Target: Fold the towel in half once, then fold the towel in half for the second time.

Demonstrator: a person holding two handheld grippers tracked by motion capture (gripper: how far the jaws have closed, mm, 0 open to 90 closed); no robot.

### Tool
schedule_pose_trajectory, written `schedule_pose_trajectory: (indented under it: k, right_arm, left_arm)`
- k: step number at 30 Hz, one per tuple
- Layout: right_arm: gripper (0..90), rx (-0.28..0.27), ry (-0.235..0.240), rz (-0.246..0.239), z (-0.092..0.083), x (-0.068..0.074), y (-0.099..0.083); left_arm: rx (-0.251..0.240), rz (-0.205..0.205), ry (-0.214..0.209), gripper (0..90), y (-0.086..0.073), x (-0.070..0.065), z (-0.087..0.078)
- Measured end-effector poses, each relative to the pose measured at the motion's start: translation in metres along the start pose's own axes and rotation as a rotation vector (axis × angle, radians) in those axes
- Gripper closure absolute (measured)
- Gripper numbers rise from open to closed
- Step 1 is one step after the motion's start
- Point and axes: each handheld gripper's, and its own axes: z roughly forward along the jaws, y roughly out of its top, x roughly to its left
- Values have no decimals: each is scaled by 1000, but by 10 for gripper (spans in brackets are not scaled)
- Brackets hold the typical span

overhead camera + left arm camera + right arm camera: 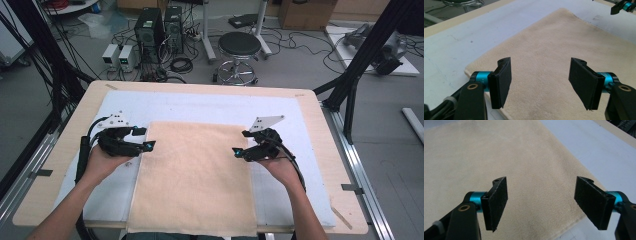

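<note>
Getting ready to fold the tan towel (192, 177), flat on the white sheet (210, 107). Left gripper (149, 145) and right gripper (236, 151) at towel's two side edges, jaws wide, holding nothing. Next, probably: dip down, pinch each edge.

a grey floor (300, 60) strewn with cables, a round stool (239, 45), computer towers (159, 27).

Two bare forearms are reaching in from the near edge, each hand gripping a black two-jaw handheld tool with teal fittings. The left tongs (150, 145) are pointing inward toward the right, jaws standing wide apart and holding nothing. The right tongs (236, 151) are mirroring them, pointing inward toward the left, jaws likewise parted and empty.
</note>
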Motion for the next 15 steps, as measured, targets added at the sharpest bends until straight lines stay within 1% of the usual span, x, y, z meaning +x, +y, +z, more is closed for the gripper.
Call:
schedule_pose_trajectory:
  k: [3,4,5,6,7,8,9,11,13,14,15]
  right_arm:
    - [265,-2,-2,8,1,-2,0]
    - [265,-2,-4,10,1,-3,0]
    - [265,8,-10,7,1,-5,0]
    - [265,6,-14,8,1,-6,1]
    - [265,11,-16,16,1,-8,3]
    - [265,13,-24,9,1,-11,5]
    - [265,20,-25,10,1,-14,7]
    - [265,31,-40,18,1,-22,11]
    - [265,30,-49,27,2,-31,15]
    - [265,37,-50,32,3,-35,17]
    - [266,40,-55,35,4,-40,18]
  left_arm:
    - [7,-5,3,352,0,3,2]
    - [10,-14,3,352,2,5,3]
    - [18,-13,4,351,3,6,4]
    - [16,-18,8,351,5,8,5]
    - [18,-19,11,351,8,11,6]
    - [16,-22,11,351,11,13,6]
    - [10,-28,16,351,13,16,7]
    - [16,-38,22,351,20,25,10]
    - [9,-52,42,351,26,34,14]
    - [14,-54,49,352,29,38,16]
    - [25,-51,65,352,30,43,19]
